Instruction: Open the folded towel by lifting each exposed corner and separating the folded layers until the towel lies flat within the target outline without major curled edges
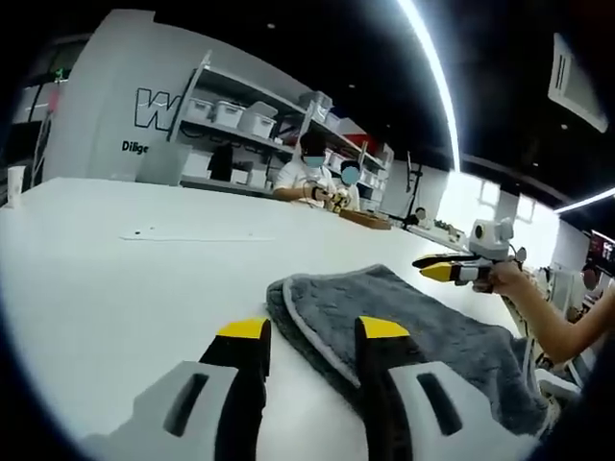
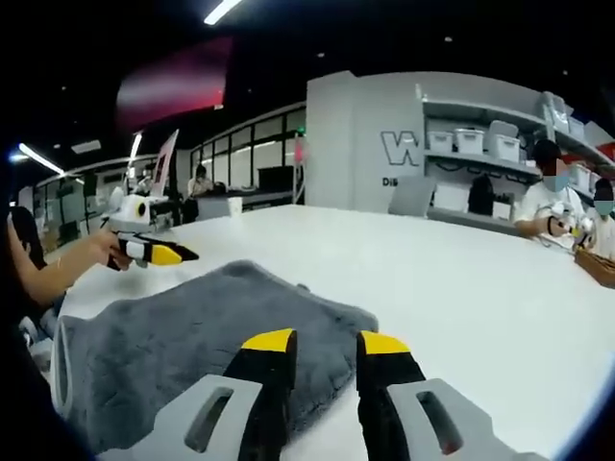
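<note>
A grey folded towel with a pale edge trim lies on the white table. My left gripper hovers open at the towel's rounded near corner, its right finger over the trim and its left finger over bare table. A hand holds my right gripper above the towel's far edge. In the right gripper view, the right gripper stands open above the towel near its edge, nothing between the fingers. The left gripper shows at the towel's far side, held in a hand.
Two people sit working at the table's far end by a wooden tray. Shelves with white bins stand behind them. A thin faint mark lies on the table. A white cup stands at the left edge.
</note>
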